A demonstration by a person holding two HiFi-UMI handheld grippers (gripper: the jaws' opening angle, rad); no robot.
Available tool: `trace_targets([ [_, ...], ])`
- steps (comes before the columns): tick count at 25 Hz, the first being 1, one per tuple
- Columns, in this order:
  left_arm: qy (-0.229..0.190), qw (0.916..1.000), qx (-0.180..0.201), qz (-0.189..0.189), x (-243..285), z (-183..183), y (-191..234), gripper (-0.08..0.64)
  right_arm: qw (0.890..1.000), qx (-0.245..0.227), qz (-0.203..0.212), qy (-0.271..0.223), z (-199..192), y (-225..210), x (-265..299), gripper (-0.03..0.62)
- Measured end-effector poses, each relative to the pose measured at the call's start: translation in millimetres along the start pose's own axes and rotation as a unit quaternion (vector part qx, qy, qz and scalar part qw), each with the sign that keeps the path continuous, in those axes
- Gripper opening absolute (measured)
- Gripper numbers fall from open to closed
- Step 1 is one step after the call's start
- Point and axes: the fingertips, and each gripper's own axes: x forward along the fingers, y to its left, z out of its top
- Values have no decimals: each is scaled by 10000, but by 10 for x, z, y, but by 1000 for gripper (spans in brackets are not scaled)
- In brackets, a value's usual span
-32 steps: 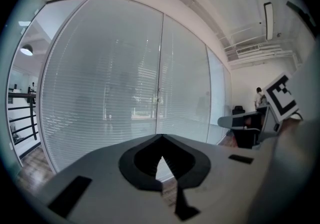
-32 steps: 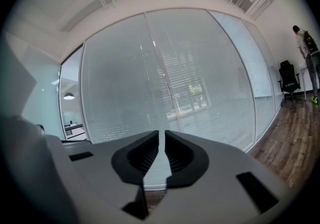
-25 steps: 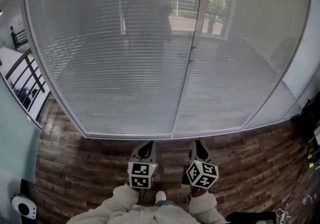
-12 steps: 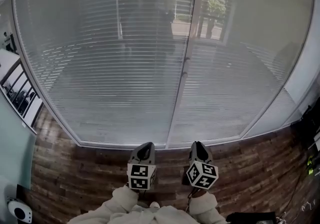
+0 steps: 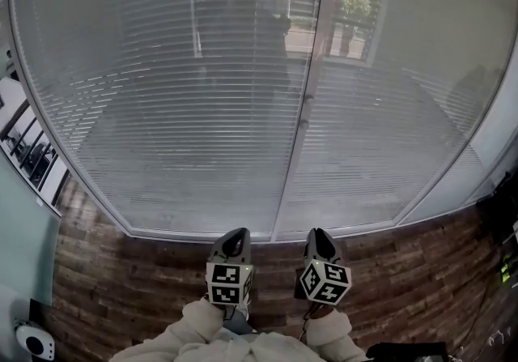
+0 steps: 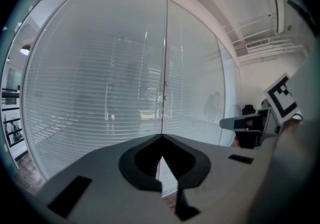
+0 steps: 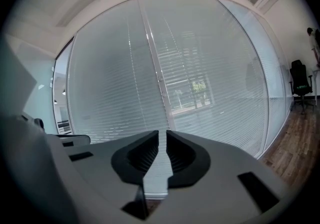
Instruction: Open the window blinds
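While both face closed grey slatted window blinds (image 5: 202, 109), left gripper (image 5: 235, 234) clenched empty; right gripper (image 5: 317, 233) slightly parted, empty.

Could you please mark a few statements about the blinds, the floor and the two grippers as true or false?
1. The blinds hang down over both panes. True.
2. The left gripper holds a cord. False: its fingers are together with nothing between them.
3. The floor is made of wooden planks. True.
4. The right gripper touches the blinds. False: it is short of the window, over the floor.
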Motion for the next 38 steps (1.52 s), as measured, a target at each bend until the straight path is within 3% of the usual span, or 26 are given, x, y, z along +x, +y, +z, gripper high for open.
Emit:
trace_targets([
  [16, -239, 9994, 92, -246, 1153, 370, 580, -2, 9994, -6, -114, -337, 391, 10, 1282, 41],
  [24, -350, 9981, 64, -496, 1782, 848, 883, -2, 9979, -101, -209, -600, 985, 93, 1926, 43],
  [33, -106, 9980, -69, -616, 2165, 753, 980, -2, 9989, -58, -244, -403, 932, 42, 2280, 46],
  [38, -36, 9980, -3, -630, 2334, 877, 1043, -2, 9986, 2, -72, -516, 1194, 108, 2554, 63],
])
